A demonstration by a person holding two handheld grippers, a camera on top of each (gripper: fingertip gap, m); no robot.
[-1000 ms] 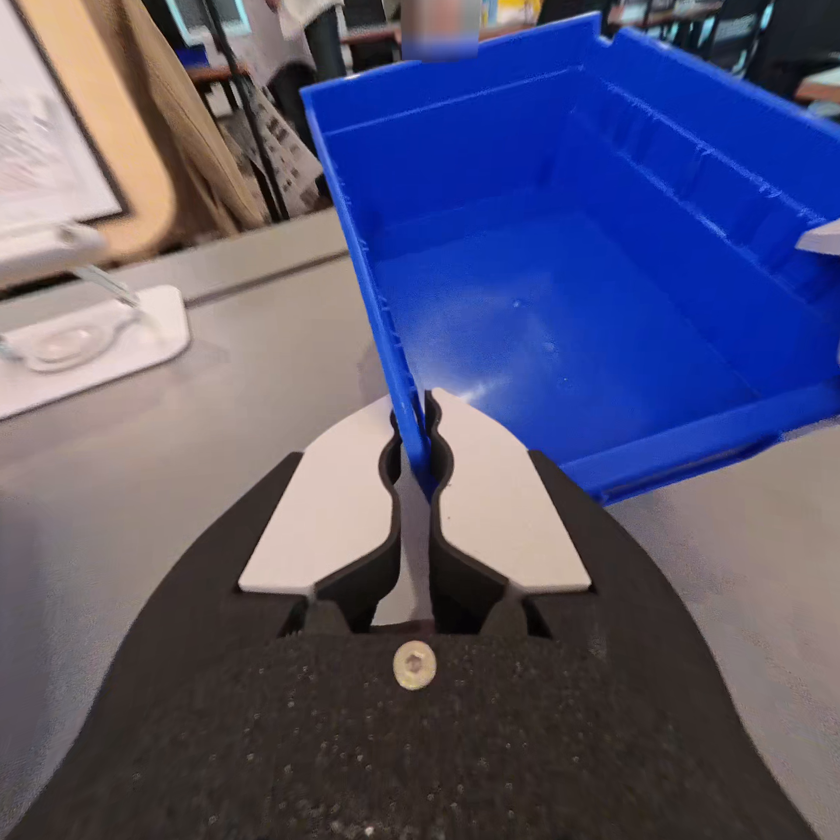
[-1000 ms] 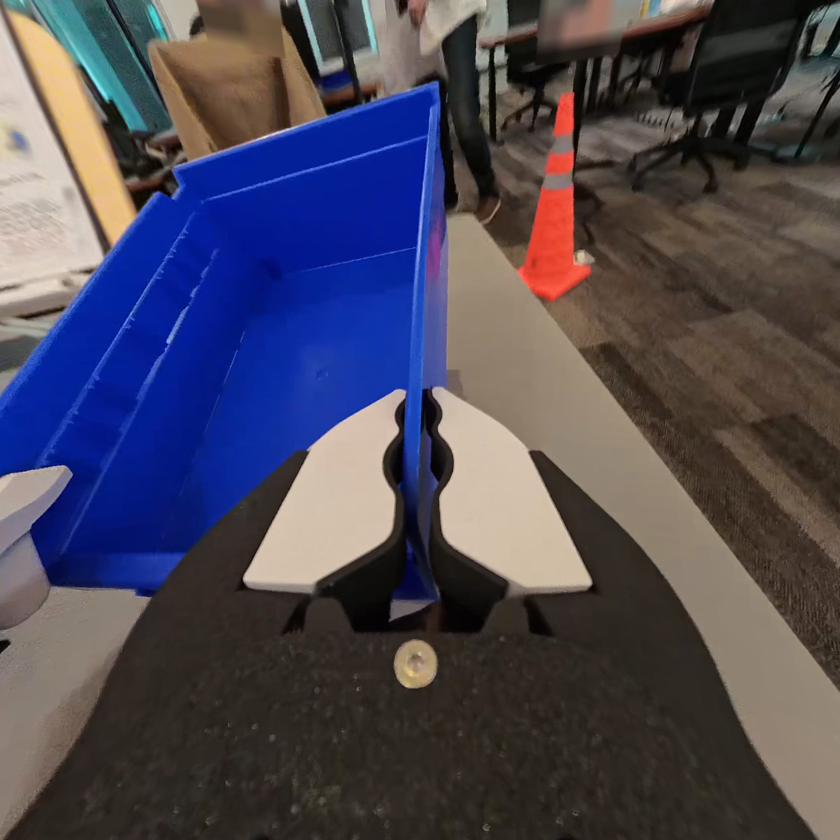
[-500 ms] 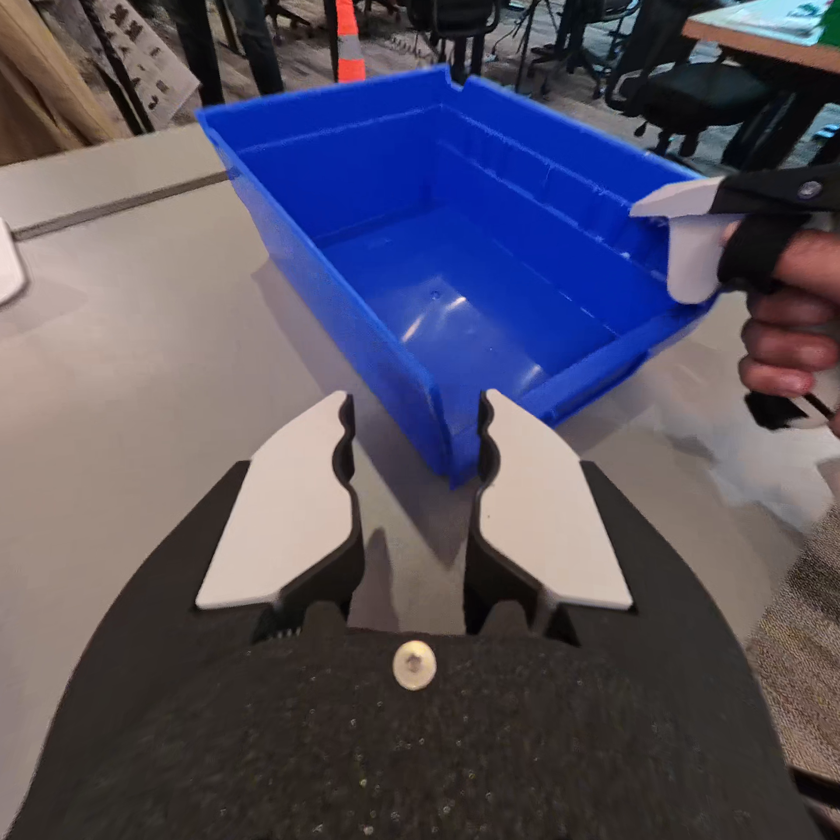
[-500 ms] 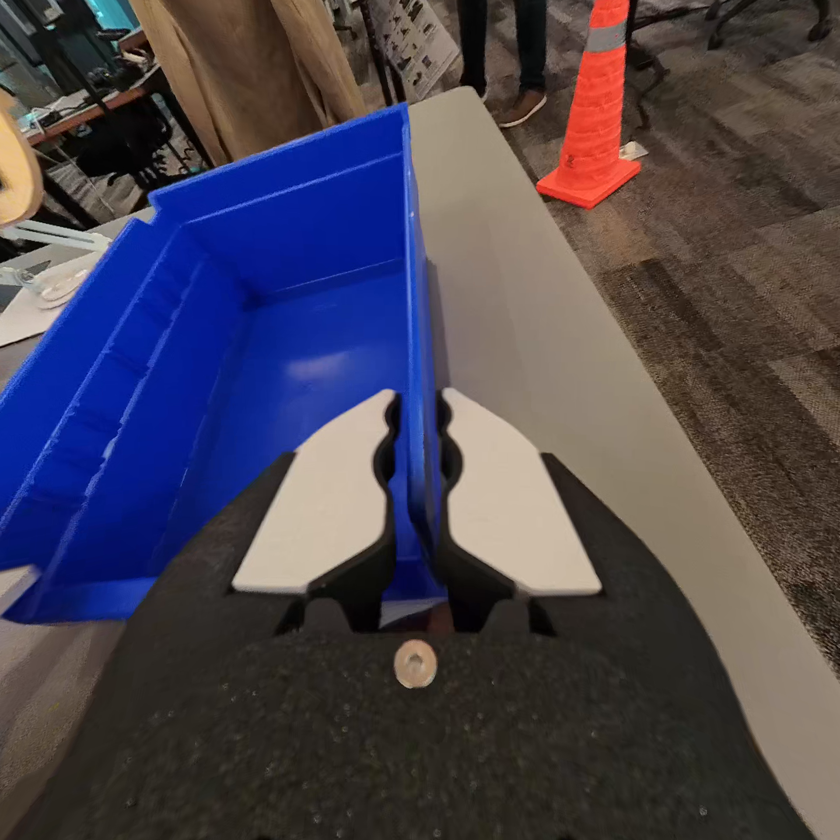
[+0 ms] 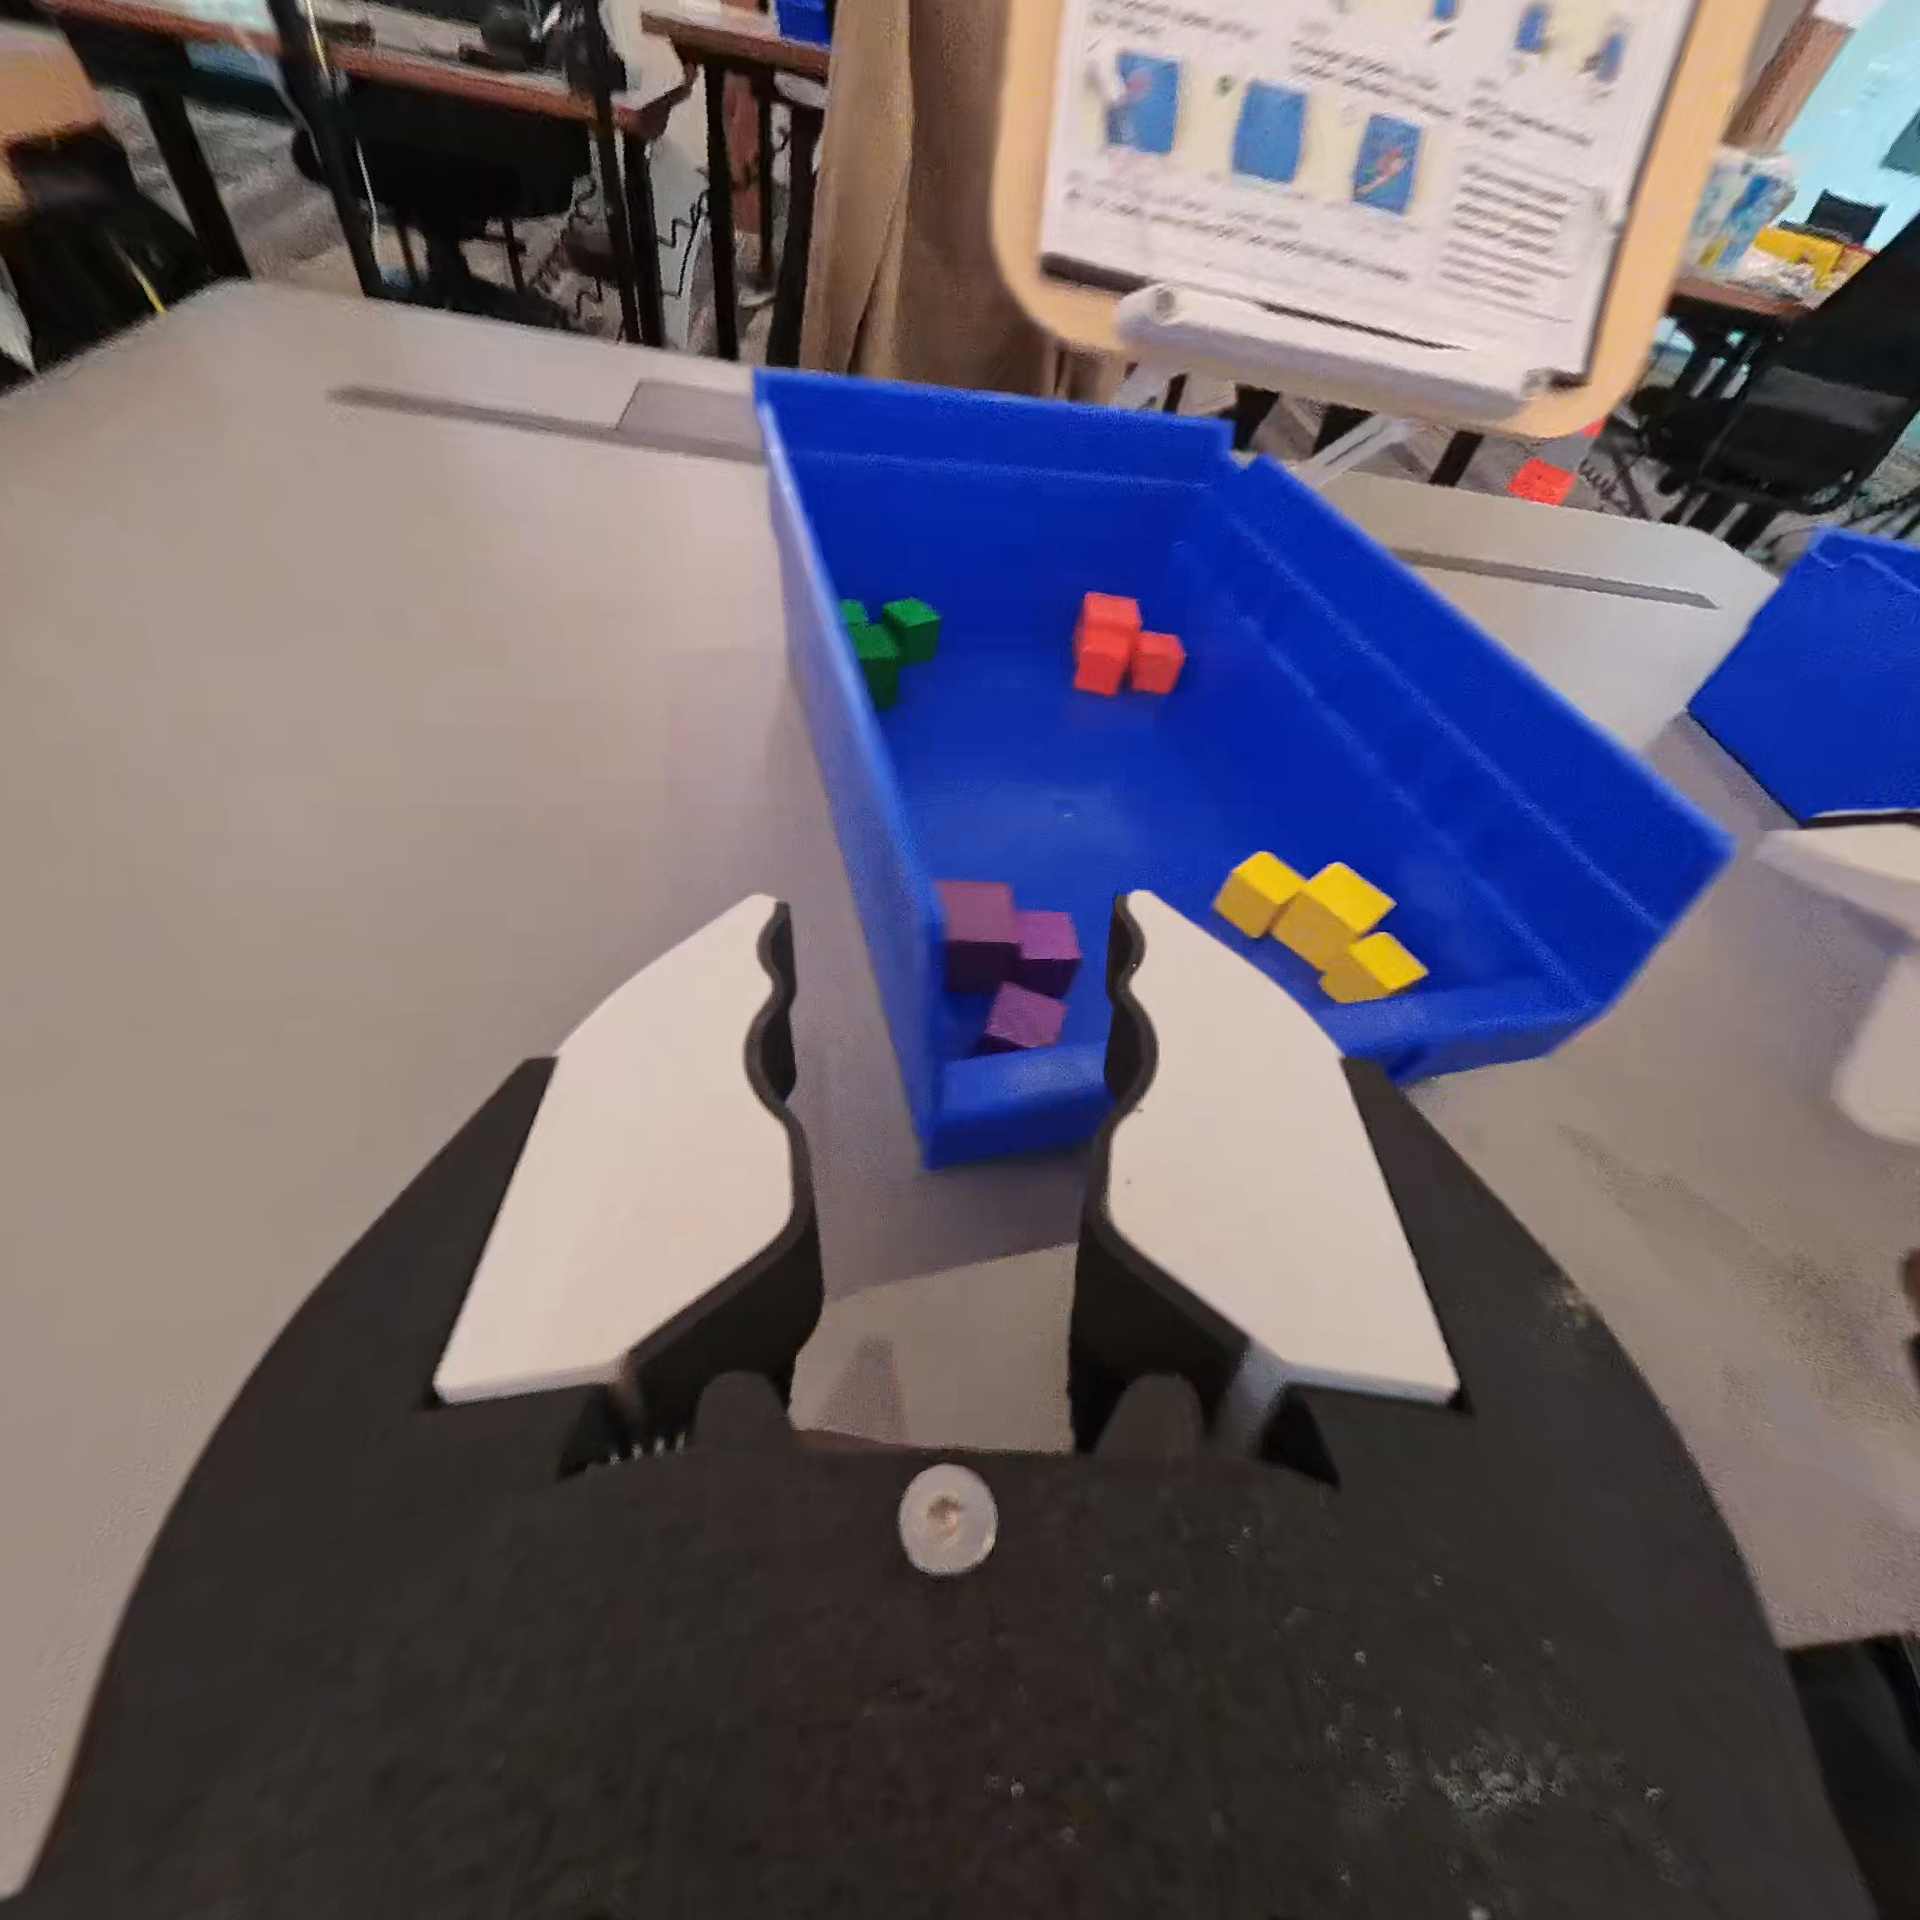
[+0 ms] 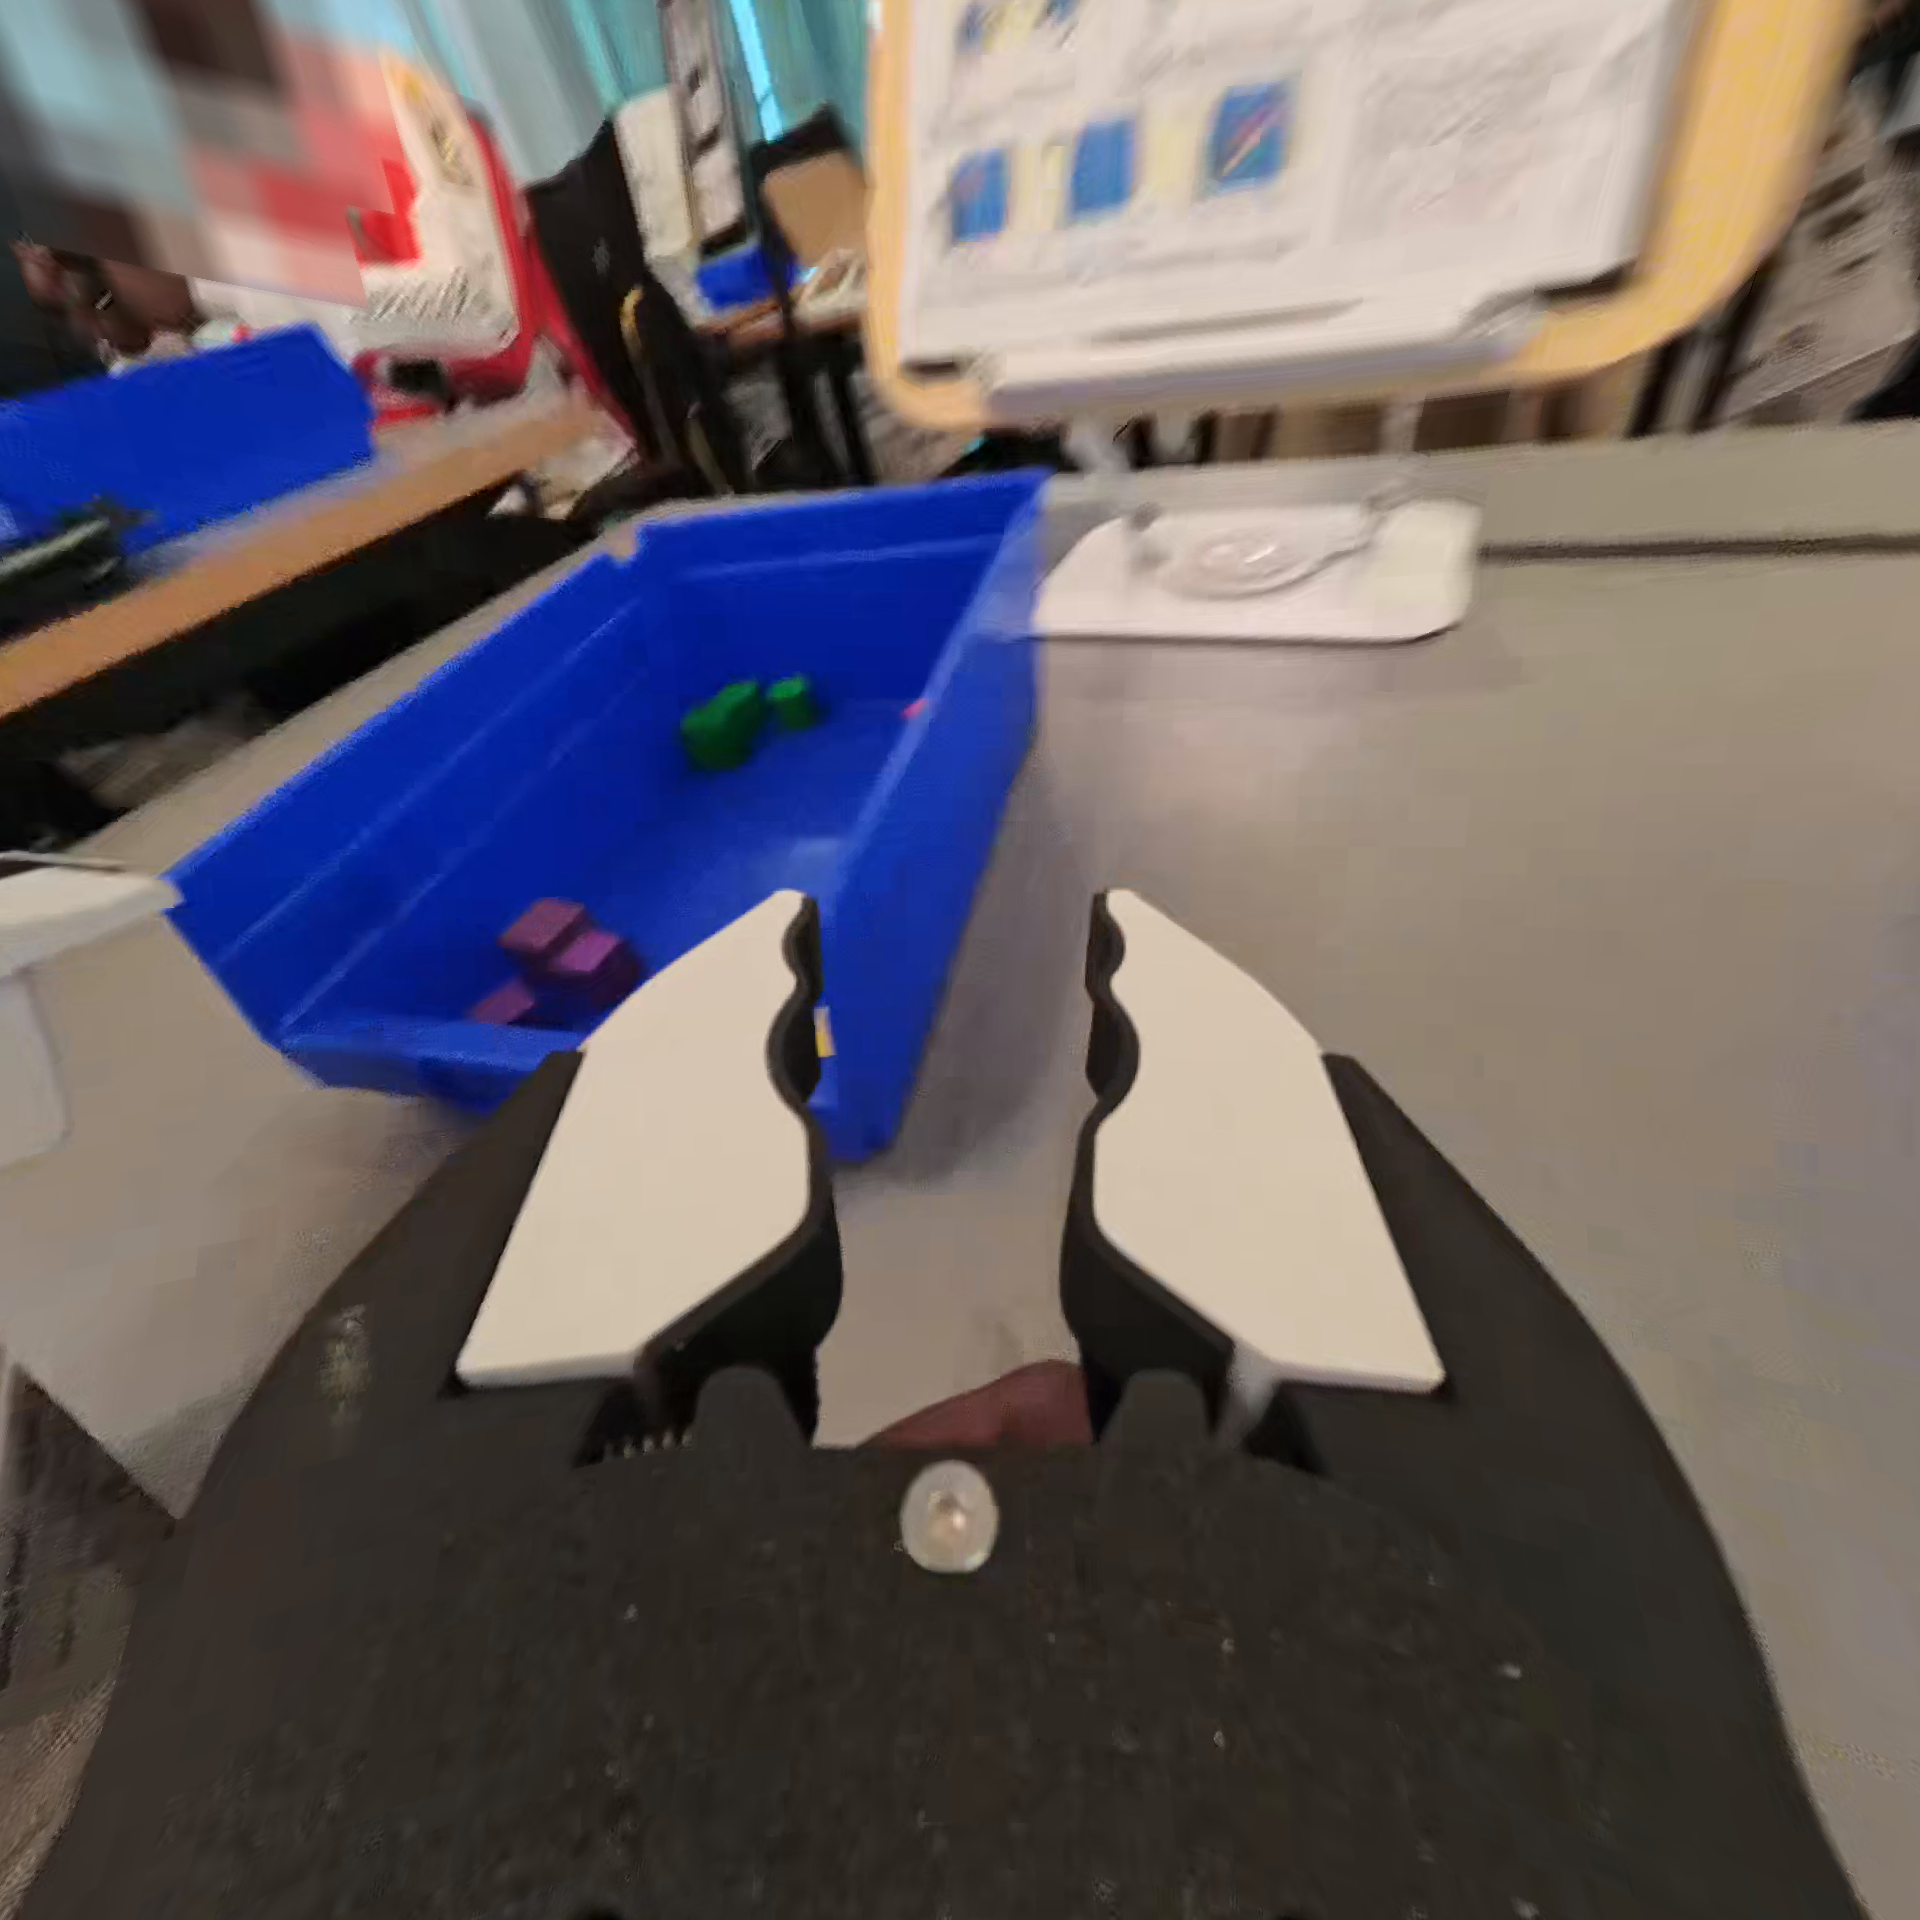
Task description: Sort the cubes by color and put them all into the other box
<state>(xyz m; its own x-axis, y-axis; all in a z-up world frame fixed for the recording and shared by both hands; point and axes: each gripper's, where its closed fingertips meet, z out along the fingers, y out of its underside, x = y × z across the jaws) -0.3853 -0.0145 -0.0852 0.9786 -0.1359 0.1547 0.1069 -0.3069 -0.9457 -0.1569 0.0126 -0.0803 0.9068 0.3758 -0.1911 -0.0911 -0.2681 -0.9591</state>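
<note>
Both your left gripper (image 5: 945, 925) and right gripper (image 6: 951, 925) gape empty; blue box (image 5: 1455, 748) of sorted cubes (image 5: 1320, 925) ahead, document stand (image 6: 1247, 561) behind.

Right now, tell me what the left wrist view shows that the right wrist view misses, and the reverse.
Only the left wrist view shows the red cubes, the yellow cubes and part of a second blue bin at the right edge. Only the right wrist view shows the white stand base on the table. Both share the blue bin with green cubes and purple cubes, and the board behind it.
</note>
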